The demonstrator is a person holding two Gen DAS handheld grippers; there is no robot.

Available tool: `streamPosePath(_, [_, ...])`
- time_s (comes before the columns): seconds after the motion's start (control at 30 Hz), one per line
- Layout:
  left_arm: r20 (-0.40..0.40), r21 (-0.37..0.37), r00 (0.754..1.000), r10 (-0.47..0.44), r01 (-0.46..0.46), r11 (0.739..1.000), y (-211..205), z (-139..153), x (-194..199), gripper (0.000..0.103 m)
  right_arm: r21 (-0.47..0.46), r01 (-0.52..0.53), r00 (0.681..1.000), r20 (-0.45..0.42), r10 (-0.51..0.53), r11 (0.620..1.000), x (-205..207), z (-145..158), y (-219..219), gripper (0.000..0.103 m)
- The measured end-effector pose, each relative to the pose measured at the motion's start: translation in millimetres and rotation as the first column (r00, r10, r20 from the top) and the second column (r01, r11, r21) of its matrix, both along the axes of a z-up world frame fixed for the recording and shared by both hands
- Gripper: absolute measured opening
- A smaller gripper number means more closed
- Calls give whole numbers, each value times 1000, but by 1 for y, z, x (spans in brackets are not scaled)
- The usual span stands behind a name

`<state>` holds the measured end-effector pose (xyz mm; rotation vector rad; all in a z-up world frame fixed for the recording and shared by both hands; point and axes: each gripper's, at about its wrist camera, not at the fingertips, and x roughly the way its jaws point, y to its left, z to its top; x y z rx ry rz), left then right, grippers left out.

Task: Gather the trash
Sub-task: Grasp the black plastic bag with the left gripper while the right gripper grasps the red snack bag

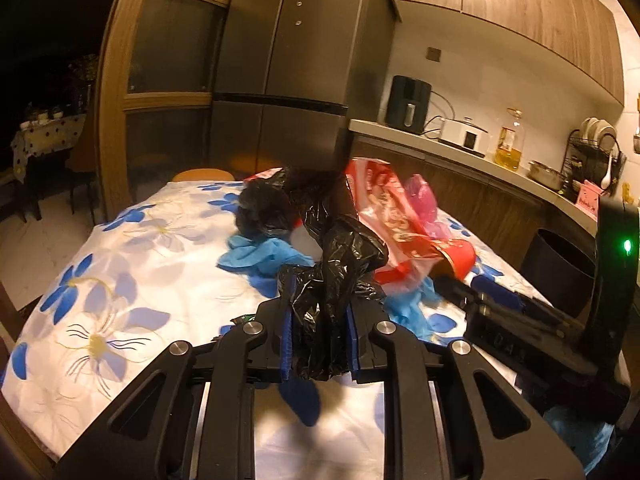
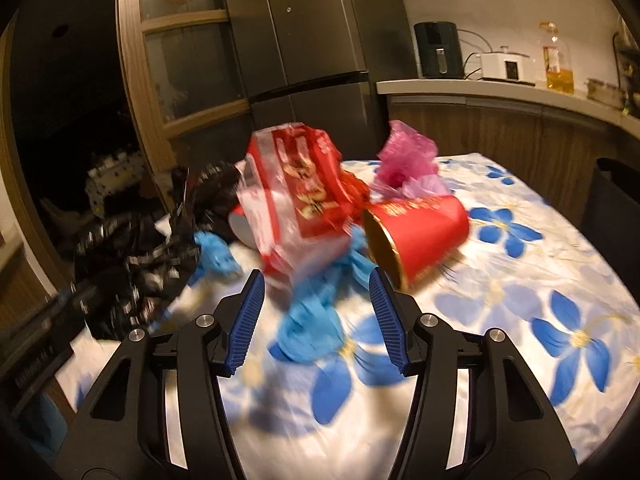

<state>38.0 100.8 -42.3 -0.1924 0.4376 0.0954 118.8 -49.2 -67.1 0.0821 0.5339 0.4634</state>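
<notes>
Left claw [image 1: 320, 312] grips black bag [image 1: 336, 264]

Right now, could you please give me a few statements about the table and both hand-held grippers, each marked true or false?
1. The left hand-held gripper is shut on a black plastic bag. True.
2. The right hand-held gripper clamps the red paper cup. False: its jaws stand apart, pressing on nothing.
3. The red paper cup lies on its side. True.
4. The tablecloth is plain green. False: white with blue flowers.
</notes>
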Motion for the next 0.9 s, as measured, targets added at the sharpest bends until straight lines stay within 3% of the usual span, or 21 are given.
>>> streamPosePath(0.23, [-2, -12, 1000, 11, -11, 1000, 6, 2, 2, 21, 47, 23, 999, -24, -22, 999, 26, 2, 12, 74])
streamPosePath(0.63, [-1, -24, 1000, 18, -18, 1000, 14, 1, 11, 22, -21, 4, 999, -52, -5, 1000, 59, -10, 41, 75])
streamPosePath(0.77, [-10, -21, 1000, 21, -21, 1000, 13, 0, 14, 22, -34, 4, 998, -60, -6, 999, 63, -14, 44, 63])
streamPosePath(0.9, [-16, -25, 1000, 24, -24, 999, 15, 0, 16, 22, -50, 0, 997, -73, -4, 999, 66, -18, 45, 43])
